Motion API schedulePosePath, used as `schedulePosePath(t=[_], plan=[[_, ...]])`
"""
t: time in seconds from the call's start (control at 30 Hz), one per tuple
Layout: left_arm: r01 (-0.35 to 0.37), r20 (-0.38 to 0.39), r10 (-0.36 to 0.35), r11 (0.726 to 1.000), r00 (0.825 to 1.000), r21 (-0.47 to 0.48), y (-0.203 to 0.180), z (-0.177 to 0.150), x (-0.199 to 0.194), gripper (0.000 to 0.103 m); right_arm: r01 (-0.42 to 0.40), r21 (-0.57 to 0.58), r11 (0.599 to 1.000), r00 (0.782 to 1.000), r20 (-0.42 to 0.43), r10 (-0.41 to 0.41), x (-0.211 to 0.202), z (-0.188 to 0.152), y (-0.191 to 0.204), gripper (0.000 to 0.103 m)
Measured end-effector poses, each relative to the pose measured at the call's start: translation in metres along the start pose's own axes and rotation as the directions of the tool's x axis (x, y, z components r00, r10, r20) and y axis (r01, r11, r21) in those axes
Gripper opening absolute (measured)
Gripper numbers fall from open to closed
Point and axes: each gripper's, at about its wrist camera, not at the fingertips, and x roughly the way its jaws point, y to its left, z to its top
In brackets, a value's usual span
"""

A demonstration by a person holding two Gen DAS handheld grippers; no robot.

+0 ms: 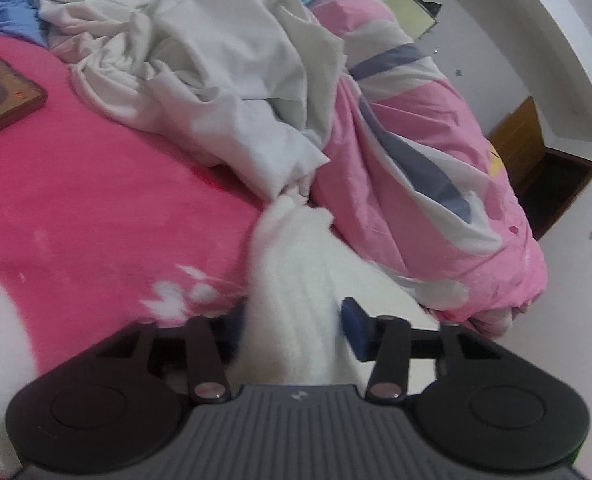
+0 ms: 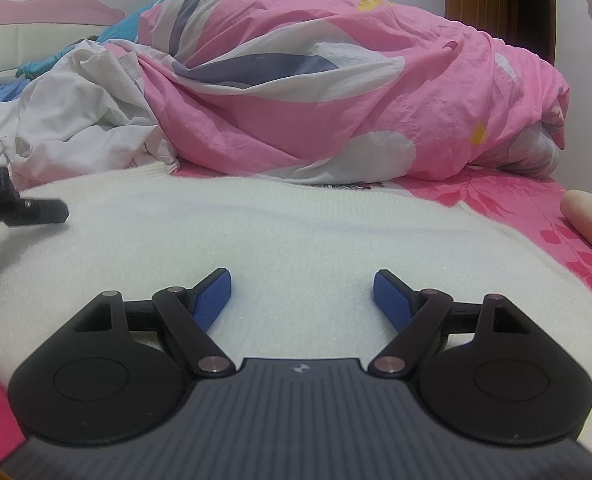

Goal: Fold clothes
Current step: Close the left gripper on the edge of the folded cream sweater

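Note:
A white knit sweater (image 2: pixel 296 232) lies spread flat on the pink bed sheet (image 1: pixel 96 208). In the left wrist view a bunched sleeve or edge of the sweater (image 1: pixel 296 280) runs between the jaws of my left gripper (image 1: pixel 292 320). The cloth fills the gap and touches the blue right pad (image 1: pixel 355 328); the left pad is hidden behind it. The left gripper's tip also shows at the left edge of the right wrist view (image 2: pixel 36 210). My right gripper (image 2: pixel 301 300) hovers low over the sweater's middle, open, with nothing between its blue pads.
A bulky pink patterned duvet (image 2: pixel 335 92) lies just behind the sweater. Crumpled white garments (image 1: pixel 200 64) and a blue one (image 1: pixel 8 12) are piled farther back. A dark phone (image 1: pixel 0 96) lies on the sheet. A person's hand (image 2: pixel 587 216) is at the right edge.

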Motion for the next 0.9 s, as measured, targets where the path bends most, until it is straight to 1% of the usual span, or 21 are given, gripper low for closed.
schedulePosePath(t=[0.07, 0.27, 0.47, 0.57, 0.77, 0.9], plan=[[-0.011, 0.002, 0.011, 1.0, 1.0, 0.008, -0.001, 0.0, 0.0, 0.042, 0.0, 0.001, 1.0, 1.0, 0.001, 0.0, 0.0, 0.0, 0.0, 0.079], [-0.038, 0.019, 0.038, 0.998, 0.999, 0.045, -0.009, 0.0, -0.004, 0.034, -0.002, 0.005, 1.0, 1.0, 0.004, 0.002, 0.0, 0.0, 0.0, 0.079], [-0.039, 0.045, 0.036, 0.996, 0.998, 0.078, -0.021, 0.002, -0.012, 0.031, -0.003, 0.008, 1.0, 1.0, 0.007, 0.003, 0.0, -0.001, 0.0, 0.079], [-0.029, 0.062, 0.023, 0.994, 0.998, 0.108, -0.032, 0.005, -0.017, 0.031, -0.004, 0.01, 1.0, 1.0, 0.009, 0.004, 0.0, -0.002, -0.001, 0.079], [0.012, 0.08, -0.026, 0.986, 0.996, 0.167, -0.058, 0.012, -0.027, 0.03, -0.004, 0.011, 1.0, 1.0, 0.011, 0.004, 0.0, -0.002, -0.001, 0.08], [0.039, 0.085, -0.06, 0.972, 0.995, 0.231, -0.082, 0.014, -0.031, 0.03, 0.0, 0.009, 1.0, 1.0, 0.01, 0.0, -0.001, -0.002, 0.0, 0.08]])
